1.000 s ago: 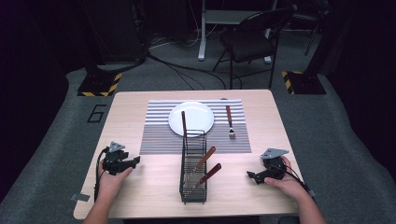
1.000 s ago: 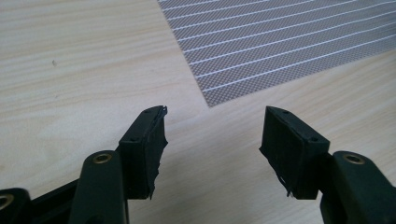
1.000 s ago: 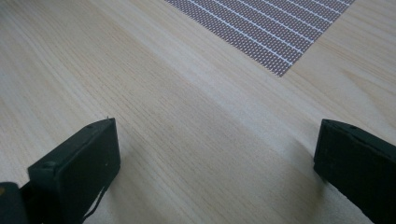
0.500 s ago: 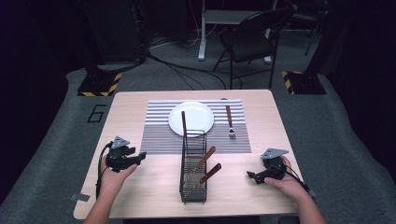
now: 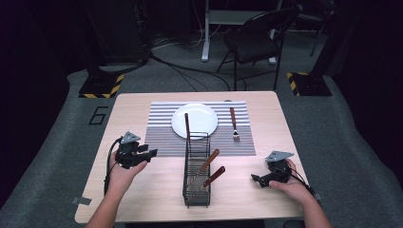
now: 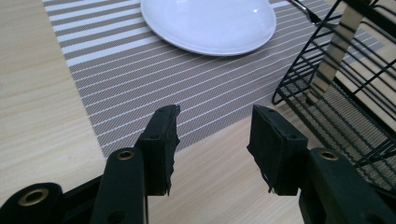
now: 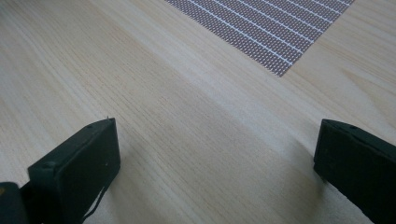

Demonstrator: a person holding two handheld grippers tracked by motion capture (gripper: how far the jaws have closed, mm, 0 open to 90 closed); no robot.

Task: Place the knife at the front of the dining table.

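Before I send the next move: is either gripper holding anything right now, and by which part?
Nothing is held. The left gripper is open over the placemat edge, and the right gripper is open above bare table.

Black wire rack [image 5: 196,171] mid-table — white plate [image 5: 195,120] on striped mat [image 5: 161,127] behind.

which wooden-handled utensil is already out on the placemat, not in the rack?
The fork, lying flat on the striped placemat right of the plate. The other three stand in the wire rack.
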